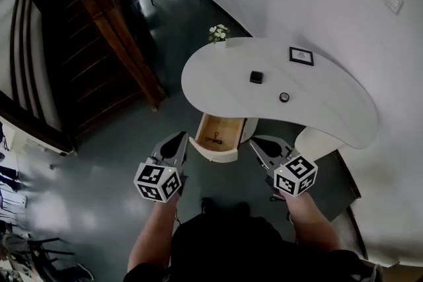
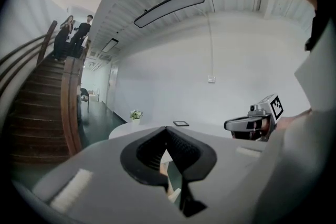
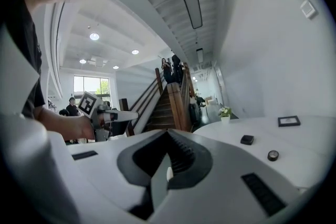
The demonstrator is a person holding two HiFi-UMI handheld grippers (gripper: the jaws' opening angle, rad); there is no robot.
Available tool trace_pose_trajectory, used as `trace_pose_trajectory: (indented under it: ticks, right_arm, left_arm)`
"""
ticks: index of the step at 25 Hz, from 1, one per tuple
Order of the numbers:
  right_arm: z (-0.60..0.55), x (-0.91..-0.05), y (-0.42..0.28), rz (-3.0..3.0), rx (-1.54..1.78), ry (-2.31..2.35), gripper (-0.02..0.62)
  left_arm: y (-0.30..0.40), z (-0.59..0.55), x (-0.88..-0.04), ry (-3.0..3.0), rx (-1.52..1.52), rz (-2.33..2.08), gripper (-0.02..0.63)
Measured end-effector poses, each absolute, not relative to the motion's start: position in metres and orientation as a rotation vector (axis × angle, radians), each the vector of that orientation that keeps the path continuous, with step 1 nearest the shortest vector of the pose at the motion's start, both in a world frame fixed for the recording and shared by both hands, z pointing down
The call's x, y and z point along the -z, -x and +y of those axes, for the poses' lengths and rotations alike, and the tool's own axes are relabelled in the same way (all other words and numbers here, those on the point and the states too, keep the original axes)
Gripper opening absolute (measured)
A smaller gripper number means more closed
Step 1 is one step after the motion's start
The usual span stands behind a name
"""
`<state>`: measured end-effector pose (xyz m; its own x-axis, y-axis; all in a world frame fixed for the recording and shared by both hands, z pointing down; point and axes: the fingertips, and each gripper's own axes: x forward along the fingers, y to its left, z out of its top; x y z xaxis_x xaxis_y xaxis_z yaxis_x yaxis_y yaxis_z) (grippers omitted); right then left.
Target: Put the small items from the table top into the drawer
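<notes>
The left claw and right claw are hovering in front of the white bench, each with its jaws pressed together on nothing. Between them the drawer is standing open with a small black thing lying inside. A black box and a small ring are sitting apart on the bench top.

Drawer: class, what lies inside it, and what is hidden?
In the drawer, one small dark item lies on the wooden bottom. The table top covers its back end.
</notes>
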<state>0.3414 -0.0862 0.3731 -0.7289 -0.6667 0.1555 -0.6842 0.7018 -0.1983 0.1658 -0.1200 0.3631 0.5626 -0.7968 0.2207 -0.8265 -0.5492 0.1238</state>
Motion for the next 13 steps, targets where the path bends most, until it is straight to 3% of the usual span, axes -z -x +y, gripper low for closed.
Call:
trace_pose_trajectory:
  ticks: [13]
  right_arm:
    - [-0.113,-0.321,-0.308,-2.853,-0.2,-1.242,0.011]
  left_arm:
    - [-0.12,-0.148,-0.334,-2.724,-0.199,-1.355,0.012]
